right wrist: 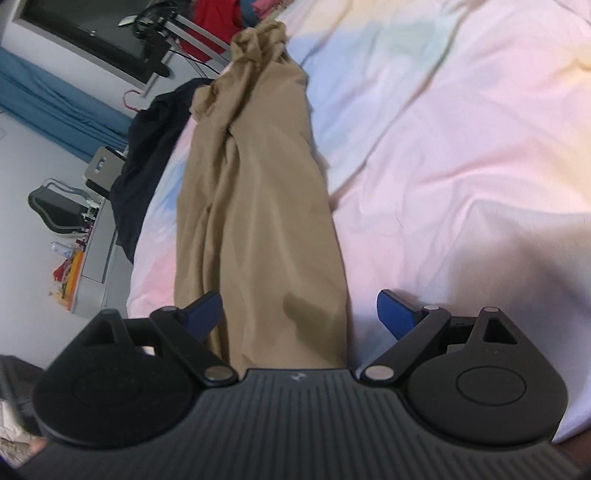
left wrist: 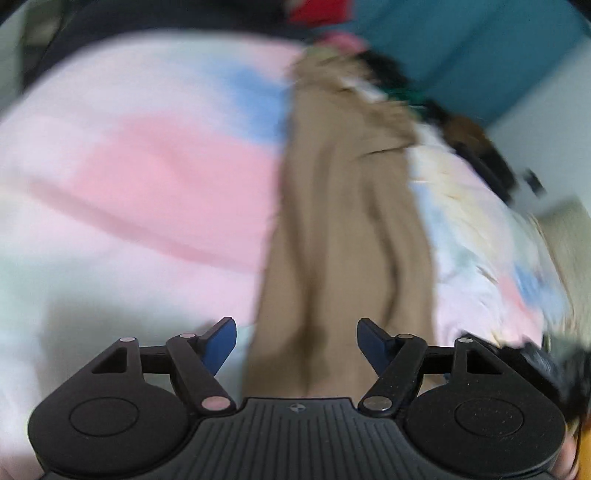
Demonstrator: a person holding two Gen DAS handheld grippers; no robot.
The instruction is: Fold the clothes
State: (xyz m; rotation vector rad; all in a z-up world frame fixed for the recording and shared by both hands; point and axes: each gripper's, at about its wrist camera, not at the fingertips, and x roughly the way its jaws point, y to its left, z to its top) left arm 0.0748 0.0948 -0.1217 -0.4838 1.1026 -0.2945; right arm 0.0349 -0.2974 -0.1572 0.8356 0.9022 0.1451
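A pair of tan trousers (left wrist: 343, 229) lies stretched lengthwise on a pastel pink, blue and white bedsheet (left wrist: 140, 177). My left gripper (left wrist: 297, 343) is open, its blue-padded fingers on either side of the near end of the trousers. In the right wrist view the same trousers (right wrist: 258, 206) run away from me, bunched at the far end. My right gripper (right wrist: 299, 314) is open, with the near end of the trousers between its fingers. The left view is motion-blurred.
A dark navy garment (right wrist: 147, 155) lies at the bed's left edge. Beyond it are a blue curtain (right wrist: 55, 107), a black chair (right wrist: 55, 210) and a grey desk (right wrist: 92, 254) with clutter. A red garment (right wrist: 210, 22) hangs at the far end. The bedsheet (right wrist: 461, 147) spreads right.
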